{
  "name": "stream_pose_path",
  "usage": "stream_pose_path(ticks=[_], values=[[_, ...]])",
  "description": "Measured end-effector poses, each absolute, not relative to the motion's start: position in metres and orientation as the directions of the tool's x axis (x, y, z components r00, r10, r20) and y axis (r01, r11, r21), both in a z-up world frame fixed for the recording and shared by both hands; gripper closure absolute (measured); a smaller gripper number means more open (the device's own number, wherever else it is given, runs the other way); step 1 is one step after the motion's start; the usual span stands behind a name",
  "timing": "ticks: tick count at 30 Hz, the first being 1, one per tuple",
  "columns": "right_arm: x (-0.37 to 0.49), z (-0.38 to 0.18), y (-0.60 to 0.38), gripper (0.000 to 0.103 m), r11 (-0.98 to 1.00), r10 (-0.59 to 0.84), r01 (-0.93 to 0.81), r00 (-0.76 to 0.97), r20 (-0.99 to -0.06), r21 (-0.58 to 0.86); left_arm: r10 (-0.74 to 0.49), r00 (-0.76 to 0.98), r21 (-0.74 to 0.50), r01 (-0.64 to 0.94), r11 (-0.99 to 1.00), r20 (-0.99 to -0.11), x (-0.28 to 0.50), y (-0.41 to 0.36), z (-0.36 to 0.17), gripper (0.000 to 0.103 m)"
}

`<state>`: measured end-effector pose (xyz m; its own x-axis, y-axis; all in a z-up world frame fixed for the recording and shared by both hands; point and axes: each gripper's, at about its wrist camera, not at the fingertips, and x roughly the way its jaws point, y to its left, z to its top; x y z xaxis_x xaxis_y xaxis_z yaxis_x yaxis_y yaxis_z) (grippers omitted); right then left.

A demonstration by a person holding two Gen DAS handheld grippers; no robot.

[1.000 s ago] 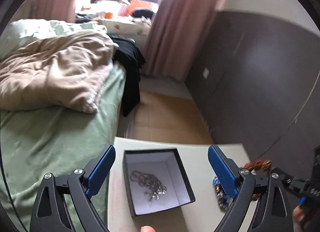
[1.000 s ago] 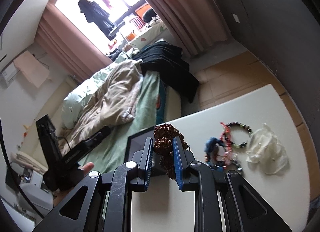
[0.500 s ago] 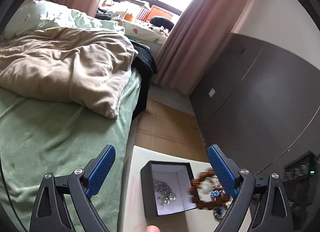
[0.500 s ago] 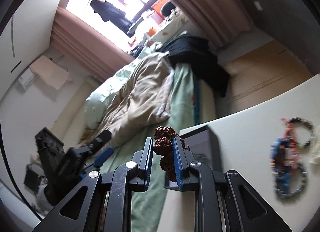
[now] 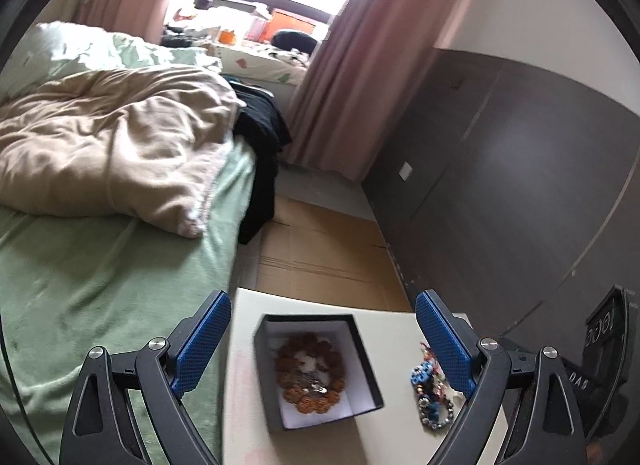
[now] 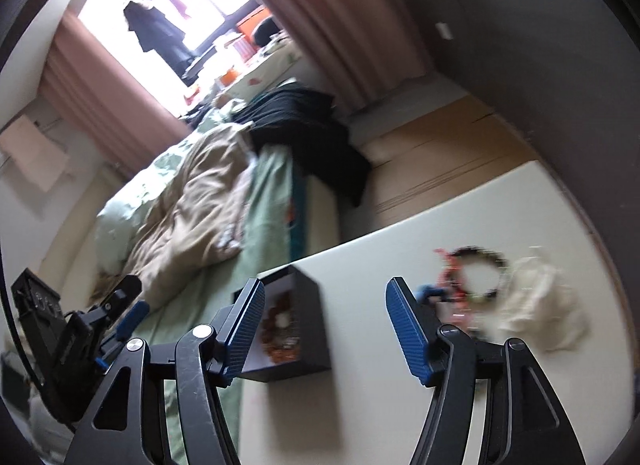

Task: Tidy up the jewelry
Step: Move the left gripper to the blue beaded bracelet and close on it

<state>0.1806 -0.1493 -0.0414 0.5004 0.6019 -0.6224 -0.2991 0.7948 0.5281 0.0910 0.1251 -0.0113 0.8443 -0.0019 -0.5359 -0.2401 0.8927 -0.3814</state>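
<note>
- The brown bead bracelet [image 5: 310, 377] lies inside the black box [image 5: 366, 365] on the white table [image 5: 396, 329], over a silver chain.
- The right gripper [image 6: 325, 323], jaws just opened, holds nothing.
- The left gripper [image 5: 323, 339] stands released, empty.
- Other bracelets [image 5: 430, 393] lie right of the box.

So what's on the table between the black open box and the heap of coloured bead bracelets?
Nothing: bare cream tabletop separates the black open box from the coloured bead bracelets, clearest in the left wrist view.
</note>
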Motion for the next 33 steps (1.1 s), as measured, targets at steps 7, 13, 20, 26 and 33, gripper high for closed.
stream_pose_path(ticks=[7, 13, 20, 26, 33], values=[[0.187, -0.042, -0.181, 0.039, 0.839, 0.536, -0.239, 0.514, -0.669, 0.489, -0.045, 0.834, -0.343, -0.177, 0.923, -0.55, 0.102, 0.091, -0.015, 0.01], [0.195, -0.05, -0.206, 0.039, 0.865, 0.487, -0.177, 0.519, -0.702, 0.469, -0.1, 0.805, -0.342, -0.132, 0.93, -0.584, 0.117, 0.063, -0.028, 0.022], [0.203, -0.057, -0.229, 0.039, 0.886, 0.437, -0.11, 0.527, -0.729, 0.451, -0.15, 0.77, -0.327, -0.08, 0.942, -0.62, 0.134, 0.031, -0.04, 0.029], [0.215, -0.076, -0.248, 0.039, 0.893, 0.405, -0.025, 0.478, -0.78, 0.449, -0.183, 0.714, -0.333, -0.073, 0.94, -0.676, 0.154, 0.014, -0.056, 0.041], [0.224, -0.097, -0.275, 0.039, 0.86, 0.421, 0.091, 0.433, -0.797, 0.503, -0.185, 0.657, -0.3, -0.067, 0.952, -0.731, 0.176, -0.01, -0.074, 0.042]])
